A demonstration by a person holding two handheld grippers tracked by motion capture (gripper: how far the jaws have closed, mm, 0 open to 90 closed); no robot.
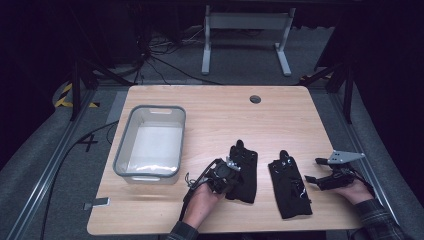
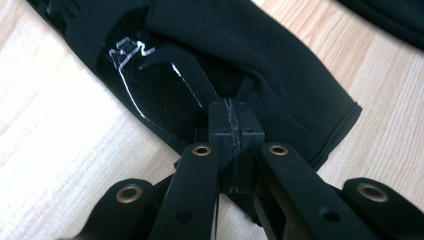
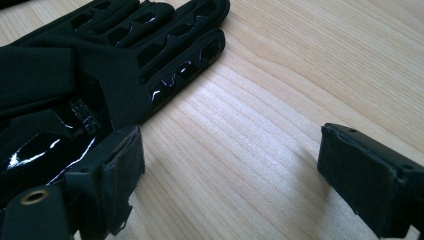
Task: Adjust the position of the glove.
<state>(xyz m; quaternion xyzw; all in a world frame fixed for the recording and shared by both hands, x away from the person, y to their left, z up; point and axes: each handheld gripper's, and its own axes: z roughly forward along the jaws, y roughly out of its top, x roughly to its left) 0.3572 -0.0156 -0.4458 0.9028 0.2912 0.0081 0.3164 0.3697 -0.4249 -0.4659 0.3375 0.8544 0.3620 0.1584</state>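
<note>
Left gripper [image 1: 231, 167] closed, pinching left glove [image 1: 245, 172]; right gripper [image 1: 320, 170] open beside right glove [image 1: 289, 186]; bin [image 1: 150, 142] empty.

The left glove [image 1: 245, 172] lies partly hidden under the left gripper [image 1: 231, 167]; its fingers run off the frame at eleven o'clock in the left gripper view.

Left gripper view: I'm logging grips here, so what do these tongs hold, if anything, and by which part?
The left tongs are shut on the left glove, pinching a strap of fabric near its cuff end. The right tongs stand open, holding nothing.
</note>
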